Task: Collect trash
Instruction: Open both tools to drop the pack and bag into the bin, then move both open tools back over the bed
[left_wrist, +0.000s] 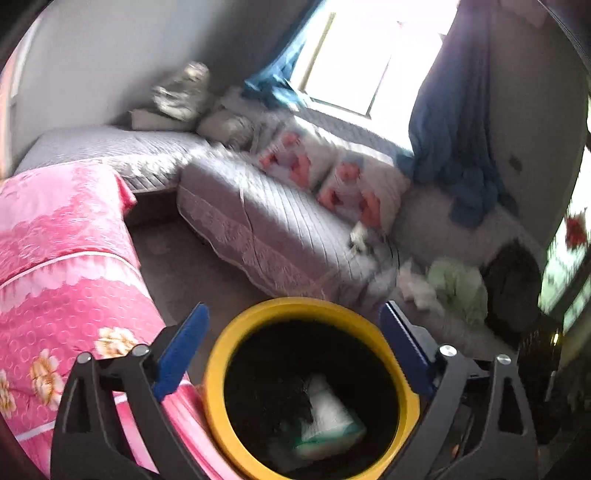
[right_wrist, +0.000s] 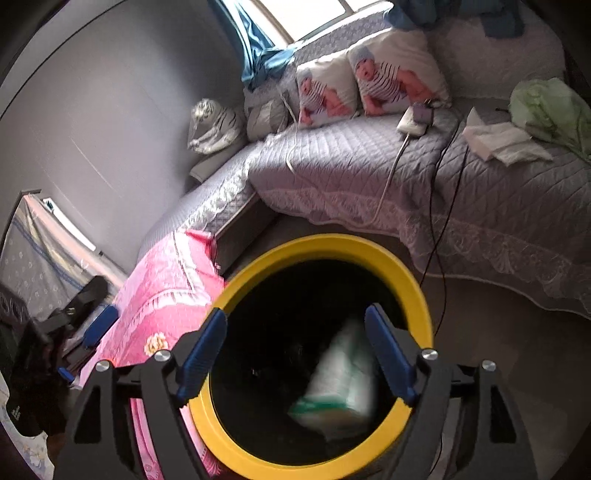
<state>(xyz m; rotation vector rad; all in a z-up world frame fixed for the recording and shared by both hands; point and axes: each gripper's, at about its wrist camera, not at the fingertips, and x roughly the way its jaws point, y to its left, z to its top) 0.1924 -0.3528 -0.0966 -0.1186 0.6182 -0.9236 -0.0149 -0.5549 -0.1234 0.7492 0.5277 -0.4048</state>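
Right under both my grippers sits the trash bin, a round tub with a thick, smooth yellow rim and a black inside, standing on the floor just beside the pink floral quilt on its left. Inside it I see a white and green packet, soft-looking and blurred, lying loose toward the right of the bin's dark hollow; from the left wrist it shows as a pale wedge low in the bin. My left gripper is spread wide, blue pads either side of the rim with nothing between them. My right gripper is also spread; the packet shows between its fingers but the pads do not press on it. Beyond the bin, a grey quilted sofa with a lacy hem runs across the far side. Two printed cushions lean at its back, a white charger block with trailing cables lies near them, and crumpled tissues and a pale green bag sit to the right
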